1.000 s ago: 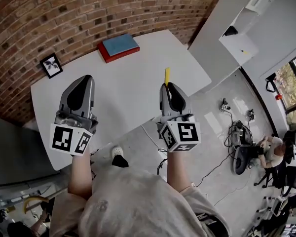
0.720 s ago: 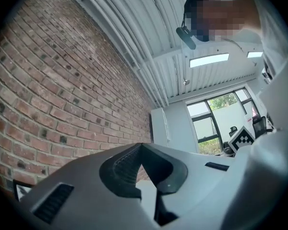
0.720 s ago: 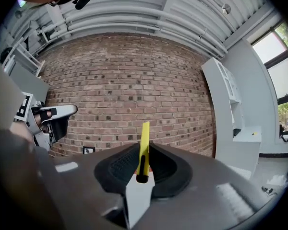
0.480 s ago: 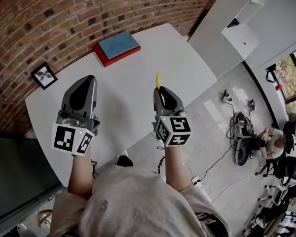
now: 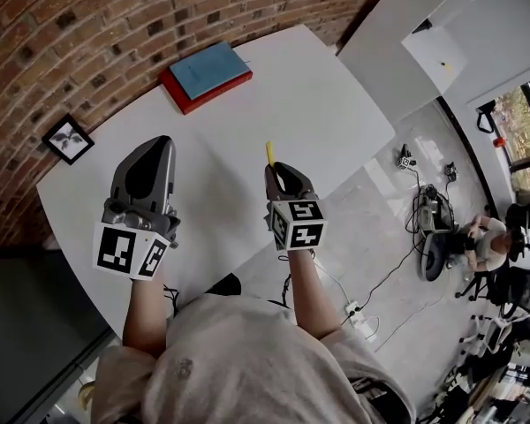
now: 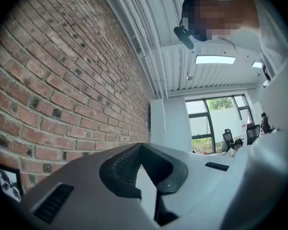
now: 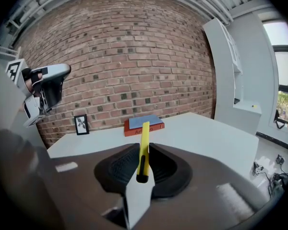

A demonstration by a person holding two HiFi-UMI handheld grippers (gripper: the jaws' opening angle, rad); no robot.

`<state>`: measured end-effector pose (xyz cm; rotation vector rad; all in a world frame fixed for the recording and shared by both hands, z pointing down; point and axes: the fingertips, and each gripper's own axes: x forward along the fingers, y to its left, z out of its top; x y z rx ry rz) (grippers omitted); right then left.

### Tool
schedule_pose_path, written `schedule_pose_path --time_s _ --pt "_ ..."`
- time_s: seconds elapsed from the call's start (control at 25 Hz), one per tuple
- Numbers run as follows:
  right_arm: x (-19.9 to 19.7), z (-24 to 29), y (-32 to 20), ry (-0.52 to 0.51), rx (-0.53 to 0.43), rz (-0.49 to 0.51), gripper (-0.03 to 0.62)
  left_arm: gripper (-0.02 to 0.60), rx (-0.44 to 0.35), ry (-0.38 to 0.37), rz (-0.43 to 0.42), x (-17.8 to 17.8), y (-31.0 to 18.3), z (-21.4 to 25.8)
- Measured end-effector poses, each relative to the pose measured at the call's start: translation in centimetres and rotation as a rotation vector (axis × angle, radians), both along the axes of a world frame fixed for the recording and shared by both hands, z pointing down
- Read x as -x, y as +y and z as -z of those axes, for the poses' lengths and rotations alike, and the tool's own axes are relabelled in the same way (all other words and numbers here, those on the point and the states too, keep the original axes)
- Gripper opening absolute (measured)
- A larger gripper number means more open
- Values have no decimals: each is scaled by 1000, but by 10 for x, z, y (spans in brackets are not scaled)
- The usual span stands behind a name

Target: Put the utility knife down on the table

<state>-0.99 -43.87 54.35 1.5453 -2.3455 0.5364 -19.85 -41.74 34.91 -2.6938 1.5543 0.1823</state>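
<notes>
1. Head view: the right gripper (image 5: 276,171) hangs over the white table (image 5: 353,104), not far in from its near edge. Its jaws are clamped on the yellow utility knife (image 5: 269,153), which sticks out past the jaw tips, pointing away from the person. The left gripper (image 5: 152,144) is off to its left, well apart, also above the table. A red-and-blue book (image 5: 205,73) lies far ahead of the jaws, and a small picture frame (image 5: 68,140) sits beyond the left gripper.

2. Left gripper view: the jaw tips meet with nothing between them. The tool tilts up toward the brick wall (image 6: 62,80) and takes no part in this step.

3. Right gripper view: the pads pinch the knife near its dark lower end, so most of the yellow body stands above the jaws, leaning slightly. Ahead of the tips the tabletop is bare until the book. The knife looks to be off the surface.

4. Doing it well, as I judge it:
   - Lower the right gripper and tip it forward until the knife's long side rests flat on the table.
   - Only then ease the jaws apart, and draw straight back so the pads do not drag it.
   - Set it down farther in from the near edge, because letting go from a height could make it bounce or slide off.
</notes>
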Motion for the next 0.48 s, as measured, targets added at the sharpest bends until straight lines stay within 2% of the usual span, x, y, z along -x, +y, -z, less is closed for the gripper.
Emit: schedule_pose_path --time_s 0.48 --pt "11 -82 -13 63 201 5 71 5 54 12 -6 9 -21 -24"
